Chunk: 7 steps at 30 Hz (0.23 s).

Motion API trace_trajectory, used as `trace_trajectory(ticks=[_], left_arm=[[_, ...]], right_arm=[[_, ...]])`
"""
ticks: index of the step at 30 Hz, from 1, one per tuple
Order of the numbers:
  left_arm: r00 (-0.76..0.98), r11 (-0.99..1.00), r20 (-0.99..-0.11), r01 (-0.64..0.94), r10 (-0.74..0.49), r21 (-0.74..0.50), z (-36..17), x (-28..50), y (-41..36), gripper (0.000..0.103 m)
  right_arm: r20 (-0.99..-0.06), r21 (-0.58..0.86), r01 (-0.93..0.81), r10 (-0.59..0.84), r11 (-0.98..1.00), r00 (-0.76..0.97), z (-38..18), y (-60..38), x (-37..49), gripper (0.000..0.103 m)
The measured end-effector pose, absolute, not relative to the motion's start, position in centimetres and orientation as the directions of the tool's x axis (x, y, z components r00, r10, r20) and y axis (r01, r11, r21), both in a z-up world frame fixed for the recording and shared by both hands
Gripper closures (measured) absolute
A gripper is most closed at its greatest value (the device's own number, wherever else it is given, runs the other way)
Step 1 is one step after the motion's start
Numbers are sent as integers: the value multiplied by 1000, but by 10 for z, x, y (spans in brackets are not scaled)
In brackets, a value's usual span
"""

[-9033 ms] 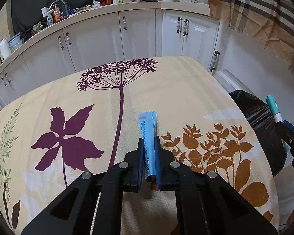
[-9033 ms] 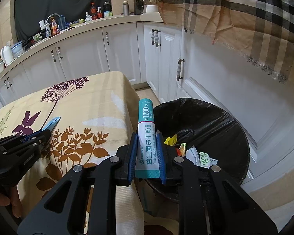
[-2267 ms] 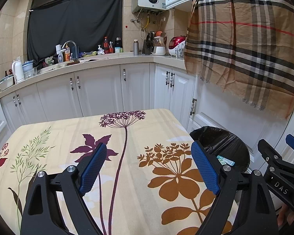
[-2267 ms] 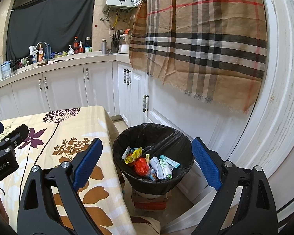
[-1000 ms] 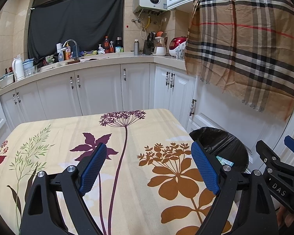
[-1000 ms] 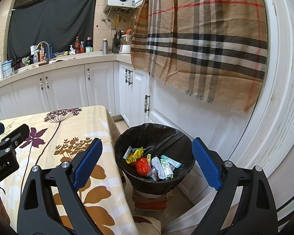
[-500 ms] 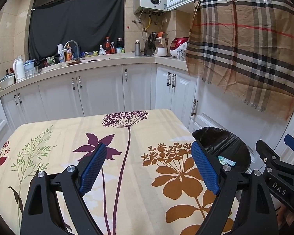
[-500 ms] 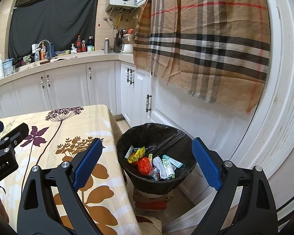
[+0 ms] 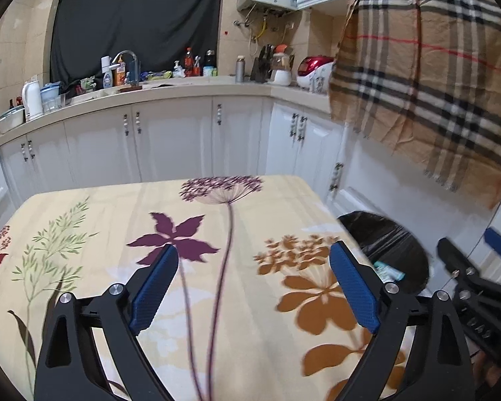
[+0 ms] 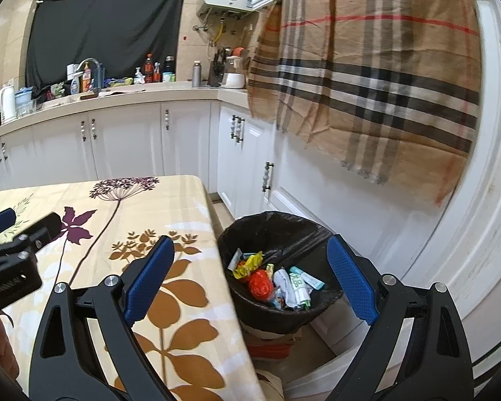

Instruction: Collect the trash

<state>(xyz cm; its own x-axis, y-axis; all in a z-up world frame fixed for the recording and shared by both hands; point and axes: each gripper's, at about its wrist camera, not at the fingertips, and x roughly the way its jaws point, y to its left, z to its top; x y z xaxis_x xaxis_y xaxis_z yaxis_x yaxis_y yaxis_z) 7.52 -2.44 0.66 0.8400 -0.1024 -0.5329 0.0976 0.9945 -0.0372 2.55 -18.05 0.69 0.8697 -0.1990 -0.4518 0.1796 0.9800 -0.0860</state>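
The left gripper point(image 9: 252, 289), a black frame with ribbed blue pads, is hovering over the cream tablecloth printed with purple and brown flowers point(image 9: 237, 234), its jaws spread wide and gripping nothing. The right gripper point(image 10: 250, 282), of the same build, is hanging with its jaws equally wide apart and empty, looking down at the round bin lined with a black plastic bag point(image 10: 284, 230) that is standing on the floor just beside the table's right edge, in front of the white cabinet doors point(image 10: 247, 167). The trash is lying inside that bin: a yellow crumpled wrapper point(image 10: 248, 265), a red-orange wrapper point(image 10: 260, 282), and white-and-teal tubes and packets point(image 10: 297, 287) are resting together at the bottom of the liner. From the left wrist view only a teal packet point(image 9: 387, 270) is showing through the bin's mouth. The part of the tablecloth visible in both views is showing no loose wrapper or tube, though the near edge of the table is hidden behind the gripper frames. Judging from this, the dropping-off step is looking finished, with both grippers released and unloaded. The next move would call for checking the hidden near part of the table for anything left; if something is there, one gripper would need lowering over it with jaws around it before closing; otherwise the collecting seems complete.
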Motion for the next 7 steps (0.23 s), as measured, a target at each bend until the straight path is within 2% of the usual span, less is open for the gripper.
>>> trace_trajectory(ticks=[7], left_arm=[[784,999,-619,-43,47,21,-25,97,33,14]], right_arm=[[-489,-86,61,-95,994,867,1,-139,54,9]])
